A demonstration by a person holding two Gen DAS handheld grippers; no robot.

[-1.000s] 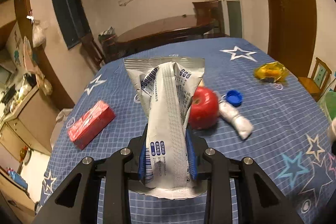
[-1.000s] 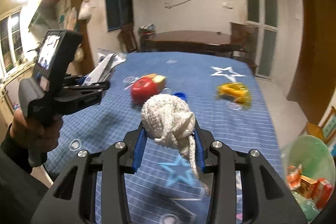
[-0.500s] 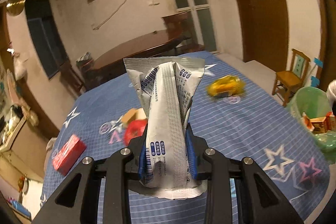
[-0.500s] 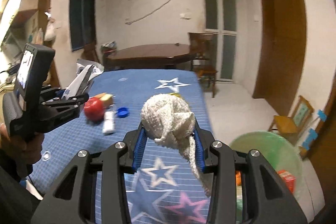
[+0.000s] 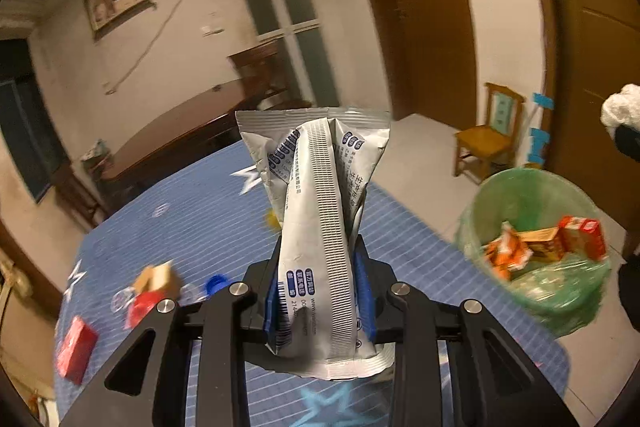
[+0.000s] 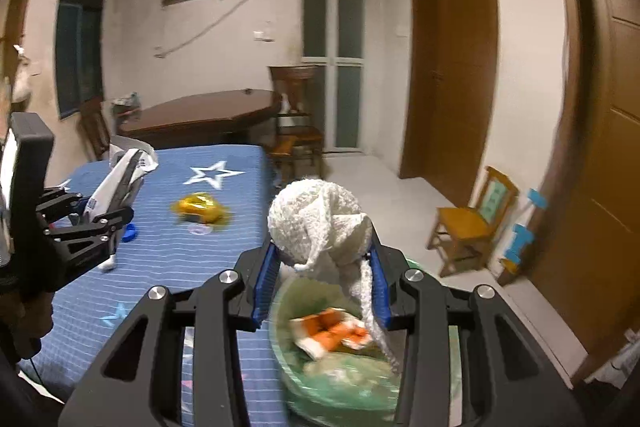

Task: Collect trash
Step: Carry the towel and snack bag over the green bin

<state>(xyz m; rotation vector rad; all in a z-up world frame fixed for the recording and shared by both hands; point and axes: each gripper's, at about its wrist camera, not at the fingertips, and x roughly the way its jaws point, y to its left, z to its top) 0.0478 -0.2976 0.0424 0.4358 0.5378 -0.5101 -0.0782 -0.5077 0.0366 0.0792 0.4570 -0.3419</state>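
My left gripper (image 5: pixel 320 291) is shut on a silver snack wrapper (image 5: pixel 320 211) with blue print, which stands upright above the blue star-patterned table (image 5: pixel 192 219). The same wrapper (image 6: pixel 120 179) and left gripper (image 6: pixel 94 223) show at the left of the right wrist view. My right gripper (image 6: pixel 322 283) is shut on a balled white cloth (image 6: pixel 320 223), whose tail hangs over a green-lined trash bin (image 6: pixel 344 379) directly below. That bin (image 5: pixel 532 251), holding orange and red packaging, sits right of the table's edge in the left wrist view. The white cloth (image 5: pixel 622 107) peeks in at the far right.
On the table lie a red box (image 5: pixel 76 347), a red apple with a small brown box (image 5: pixel 150 291), a blue bottle cap (image 5: pixel 216 283) and a yellow wrapper (image 6: pixel 198 207). A small wooden chair (image 6: pixel 472 223) stands by brown doors. A dark wooden table (image 6: pixel 200 115) stands behind.
Both views have swung right, from the table toward the bin. The right gripper with the cloth now sits over the bin. The left gripper carries the wrapper nearer the table's right edge.
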